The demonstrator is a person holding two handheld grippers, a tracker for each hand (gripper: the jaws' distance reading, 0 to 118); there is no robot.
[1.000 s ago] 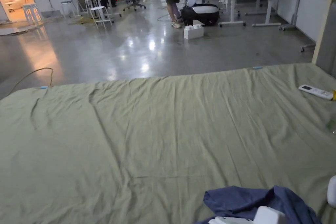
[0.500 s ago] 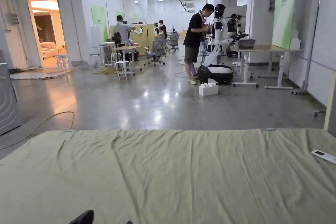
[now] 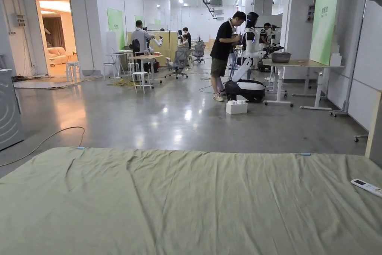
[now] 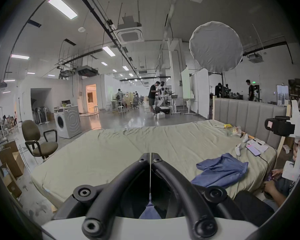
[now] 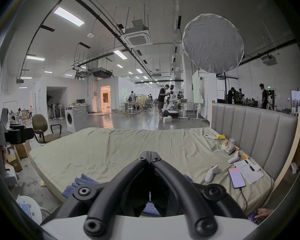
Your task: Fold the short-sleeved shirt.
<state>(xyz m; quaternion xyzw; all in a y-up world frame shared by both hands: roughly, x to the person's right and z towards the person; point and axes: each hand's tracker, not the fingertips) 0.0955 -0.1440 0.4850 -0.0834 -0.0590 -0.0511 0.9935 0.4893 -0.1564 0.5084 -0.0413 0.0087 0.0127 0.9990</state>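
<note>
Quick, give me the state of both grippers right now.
Left gripper: shut, jaw tips together, nothing between them; the blue shirt lies apart on the bed.
Right gripper: shut, jaw tips together, holding nothing.

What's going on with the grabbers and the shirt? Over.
Left tool shut, right tool shut, both empty. Blue shirt crumpled on the bed, unfolded. Phone and controllers lie beside it.

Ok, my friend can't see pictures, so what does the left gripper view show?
The left gripper, its two black jaws closed together, hangs above a wide bed with a pale green sheet. A crumpled blue shirt lies on the sheet toward the right, not yet folded. The right gripper shows at the right edge, and a washing machine stands on the floor behind.
</note>
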